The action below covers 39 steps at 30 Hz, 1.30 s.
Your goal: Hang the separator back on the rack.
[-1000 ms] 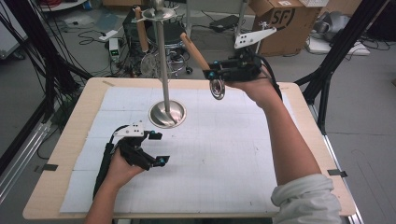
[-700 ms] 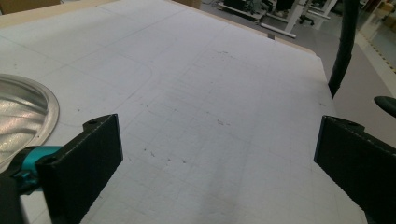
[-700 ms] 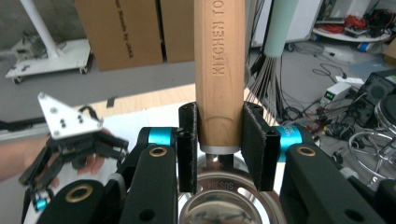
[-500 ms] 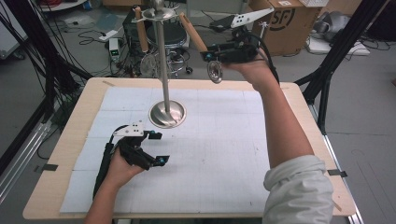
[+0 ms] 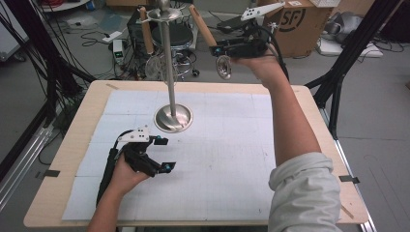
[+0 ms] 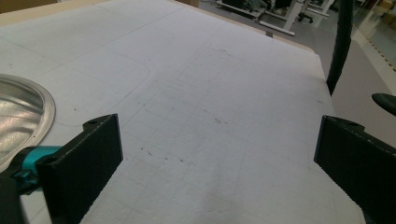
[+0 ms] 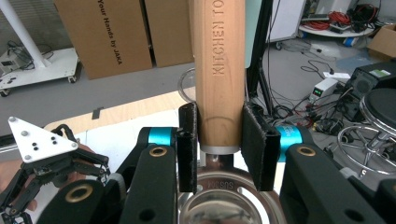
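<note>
My right tool clamps the wooden-handled steel strainer at its handle base: rigid, light, bowl-heavy, smooth wood may slip. Left tool gapes wide over the desk.

The utensil is a kitchen tool with a light wooden handle and a round, shiny steel bowl or strainer head. It hangs in the air at about one o'clock from the steel stand, handle tilted up toward eleven o'clock, head low. "KITCHEN" is stamped along its handle.
</note>
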{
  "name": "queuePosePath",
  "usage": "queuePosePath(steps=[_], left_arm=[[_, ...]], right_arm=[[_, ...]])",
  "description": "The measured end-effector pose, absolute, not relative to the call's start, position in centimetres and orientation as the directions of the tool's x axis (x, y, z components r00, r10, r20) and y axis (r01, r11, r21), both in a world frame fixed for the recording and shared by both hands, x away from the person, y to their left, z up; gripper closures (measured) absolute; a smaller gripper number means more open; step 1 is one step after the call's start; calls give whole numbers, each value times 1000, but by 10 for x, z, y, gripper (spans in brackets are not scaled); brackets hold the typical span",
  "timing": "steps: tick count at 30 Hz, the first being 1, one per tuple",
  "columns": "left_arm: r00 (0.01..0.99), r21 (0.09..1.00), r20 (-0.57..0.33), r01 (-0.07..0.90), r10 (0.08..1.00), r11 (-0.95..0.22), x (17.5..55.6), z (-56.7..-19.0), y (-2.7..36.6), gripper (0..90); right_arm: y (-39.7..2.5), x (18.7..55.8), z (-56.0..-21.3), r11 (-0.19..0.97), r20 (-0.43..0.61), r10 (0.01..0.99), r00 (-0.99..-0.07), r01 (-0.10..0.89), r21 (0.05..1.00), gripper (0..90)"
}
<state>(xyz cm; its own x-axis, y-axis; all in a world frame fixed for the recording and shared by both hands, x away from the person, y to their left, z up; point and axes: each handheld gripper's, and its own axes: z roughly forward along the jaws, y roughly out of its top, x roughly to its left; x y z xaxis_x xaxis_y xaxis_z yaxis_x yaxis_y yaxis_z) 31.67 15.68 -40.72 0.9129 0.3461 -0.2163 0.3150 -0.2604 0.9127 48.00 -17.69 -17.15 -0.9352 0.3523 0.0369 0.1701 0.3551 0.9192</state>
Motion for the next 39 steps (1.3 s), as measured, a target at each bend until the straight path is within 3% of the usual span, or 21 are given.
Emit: queuePosePath(steps=[21,29,39], left_arm=[[913,911,-217,317,346,-264,316,-407,157,17],[913,913,-218,315,344,-259,316,-406,157,16],[913,915,-218,315,346,-254,315,-406,157,16]], right_arm=[[-148,486,-187,413,47,349,-936,198,889,687],[-131,481,-191,435,34,295,-955,166,885,687],[-124,479,-193,442,37,317,-948,182,879,684]])
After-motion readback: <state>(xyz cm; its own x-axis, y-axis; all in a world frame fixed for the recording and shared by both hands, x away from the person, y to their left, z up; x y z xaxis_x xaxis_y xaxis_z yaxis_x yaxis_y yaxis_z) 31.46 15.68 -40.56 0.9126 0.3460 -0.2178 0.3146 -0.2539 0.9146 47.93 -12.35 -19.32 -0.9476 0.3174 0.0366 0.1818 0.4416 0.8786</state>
